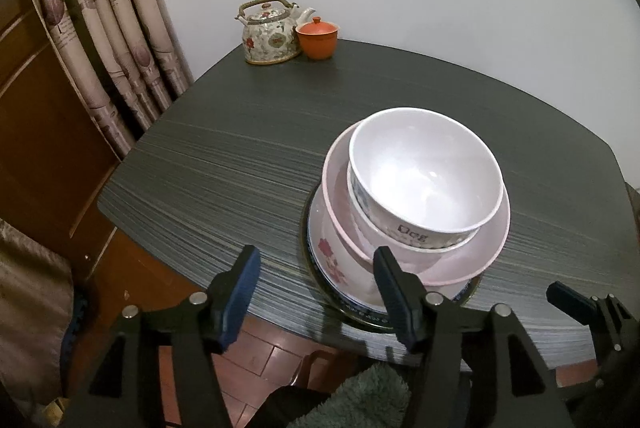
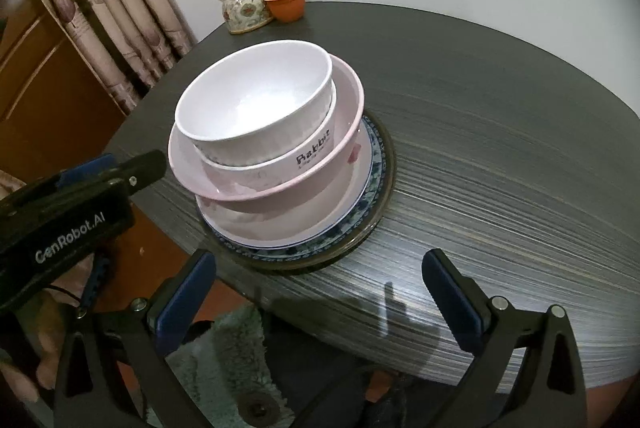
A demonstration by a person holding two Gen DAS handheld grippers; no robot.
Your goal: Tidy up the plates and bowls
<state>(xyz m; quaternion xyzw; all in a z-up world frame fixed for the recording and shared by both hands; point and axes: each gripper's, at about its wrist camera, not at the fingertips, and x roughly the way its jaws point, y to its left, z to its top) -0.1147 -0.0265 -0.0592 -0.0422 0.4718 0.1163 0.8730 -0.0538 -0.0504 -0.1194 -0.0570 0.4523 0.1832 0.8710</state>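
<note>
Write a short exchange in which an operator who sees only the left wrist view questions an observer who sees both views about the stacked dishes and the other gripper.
Operator: My left wrist view shows just one finger of the other gripper at the edge of the picture. Are its jaws open?
Observer: Yes. In the right wrist view the right gripper has its fingers wide apart and is gripping nothing.
Operator: Is there any lettering on the side of the bowls that I can't see?
Observer: Yes. The lower white bowl, nested under the top one, reads "Rabbit" on that side.
</note>
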